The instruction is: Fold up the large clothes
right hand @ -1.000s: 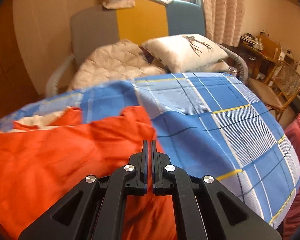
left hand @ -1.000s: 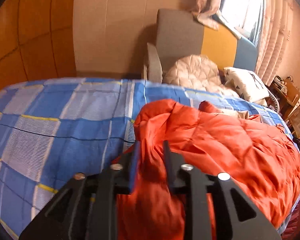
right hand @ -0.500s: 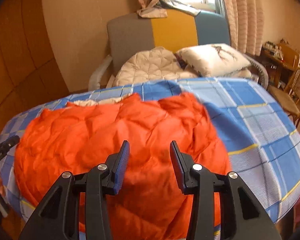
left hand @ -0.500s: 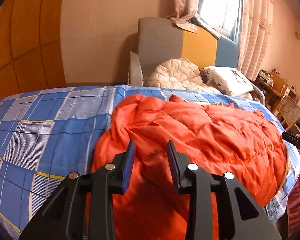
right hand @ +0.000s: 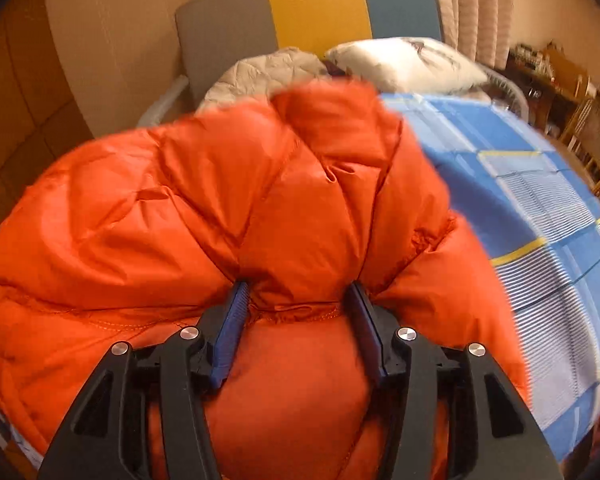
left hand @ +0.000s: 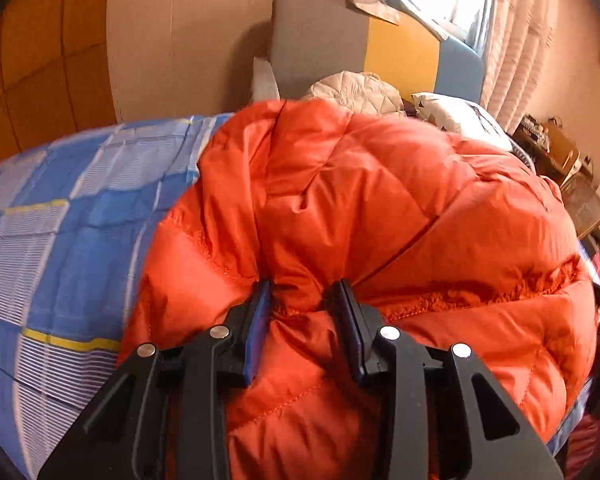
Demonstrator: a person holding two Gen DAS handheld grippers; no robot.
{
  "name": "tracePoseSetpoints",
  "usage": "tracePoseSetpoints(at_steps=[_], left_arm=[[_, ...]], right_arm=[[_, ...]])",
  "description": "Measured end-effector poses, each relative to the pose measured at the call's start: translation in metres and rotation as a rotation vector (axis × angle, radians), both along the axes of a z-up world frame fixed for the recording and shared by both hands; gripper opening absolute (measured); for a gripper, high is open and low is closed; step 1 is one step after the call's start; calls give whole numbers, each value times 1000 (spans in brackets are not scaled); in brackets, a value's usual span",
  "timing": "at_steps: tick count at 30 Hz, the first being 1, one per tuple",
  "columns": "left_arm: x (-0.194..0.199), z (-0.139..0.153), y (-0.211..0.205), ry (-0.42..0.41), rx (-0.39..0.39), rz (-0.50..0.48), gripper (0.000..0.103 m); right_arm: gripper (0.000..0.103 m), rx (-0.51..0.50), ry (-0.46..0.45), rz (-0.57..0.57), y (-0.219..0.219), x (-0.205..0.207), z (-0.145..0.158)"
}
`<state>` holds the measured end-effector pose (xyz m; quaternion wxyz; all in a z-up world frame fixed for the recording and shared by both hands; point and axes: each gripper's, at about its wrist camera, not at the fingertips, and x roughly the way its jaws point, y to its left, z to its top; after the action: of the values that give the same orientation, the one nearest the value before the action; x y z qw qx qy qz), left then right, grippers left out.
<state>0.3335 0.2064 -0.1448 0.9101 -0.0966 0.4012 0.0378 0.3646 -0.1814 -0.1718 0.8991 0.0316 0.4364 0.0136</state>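
Orange puffer jacket point(left hand: 380, 208) bunched on the blue checked bed point(left hand: 60, 216).
Left hand-held gripper point(left hand: 304, 292) and right hand-held gripper point(right hand: 298, 294) each press into its folds, fingers spread apart with fabric bulging between them.

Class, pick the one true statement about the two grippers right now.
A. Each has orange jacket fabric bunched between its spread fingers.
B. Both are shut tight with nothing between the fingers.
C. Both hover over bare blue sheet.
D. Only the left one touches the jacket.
A: the left gripper and the right gripper each show jacket fabric bunched between spread fingers.
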Motion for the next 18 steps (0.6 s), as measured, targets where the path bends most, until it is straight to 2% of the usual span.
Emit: tracePoseSetpoints(at_steps=[5,8,11,13,15,18], left_arm=[[-1,5,-1,22,6,34,34],[-11,23,-10,-13,24,53,34],[-21,44,-30,-76,19,9,37],[-22,54,-46,-102,18,-32,37],[-20,63,-66,-123,8,-83,37],[-17,67,-88,-133,-2,-127,37]], right_arm=[[50,10,18,3,-1,2,-6],[52,15,30,-2,-2,3,-1],[59,45,34,-15,-5,0,11],[62,65,4,-28,-7,-8,21],[68,49,-48,-38,-6,-19,34],[68,18,-87,-48,-9,-30,46]])
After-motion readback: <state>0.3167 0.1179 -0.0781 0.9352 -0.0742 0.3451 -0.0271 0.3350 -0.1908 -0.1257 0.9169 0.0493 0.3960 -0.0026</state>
